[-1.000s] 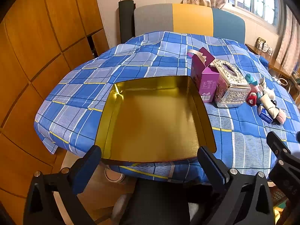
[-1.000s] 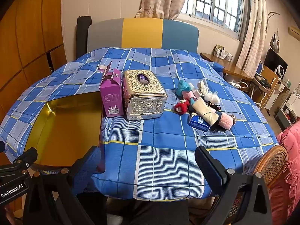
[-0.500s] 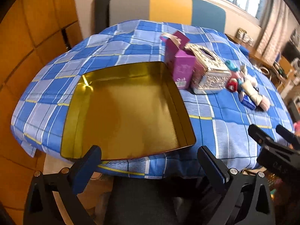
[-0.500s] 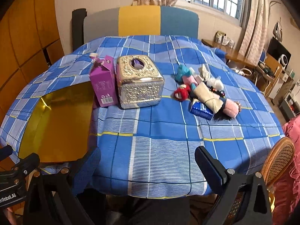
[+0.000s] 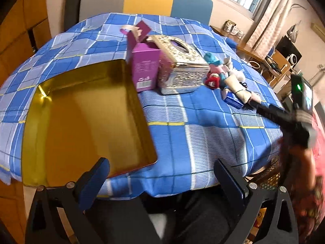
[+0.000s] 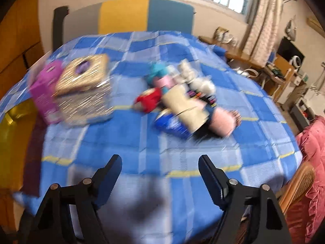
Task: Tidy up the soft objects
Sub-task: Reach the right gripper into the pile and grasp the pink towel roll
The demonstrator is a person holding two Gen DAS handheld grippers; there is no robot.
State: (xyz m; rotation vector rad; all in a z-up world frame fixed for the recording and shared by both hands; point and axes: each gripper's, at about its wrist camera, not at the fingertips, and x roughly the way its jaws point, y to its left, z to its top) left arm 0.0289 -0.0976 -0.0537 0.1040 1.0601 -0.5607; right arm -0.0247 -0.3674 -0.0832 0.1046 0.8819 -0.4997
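Note:
A pile of small soft toys (image 6: 182, 99) lies on the blue checked tablecloth (image 6: 162, 142): red, teal, pink, white and beige pieces plus a blue packet (image 6: 172, 125). The same pile (image 5: 225, 77) shows right of centre in the left wrist view. A wide gold tin tray (image 5: 85, 122) sits at the table's left. My left gripper (image 5: 160, 172) hangs open over the table's near edge, nothing between its fingers. My right gripper (image 6: 160, 168) is above the cloth short of the pile, jaws closing with nothing between them; it also appears blurred at the right (image 5: 270, 109).
A purple carton (image 5: 145, 69) and an ornate silver tissue box (image 5: 180, 69) stand between the tray and the toys. A grey, yellow and blue headboard (image 5: 146, 0) rises behind the table. A wicker chair (image 6: 298, 183) and pink fabric (image 6: 312, 162) sit at the right.
Both grippers have moved forward and down toward the table. The right one swung toward the toy pile, its view now blurred, and its fingers stand closer together. The left view panned right.

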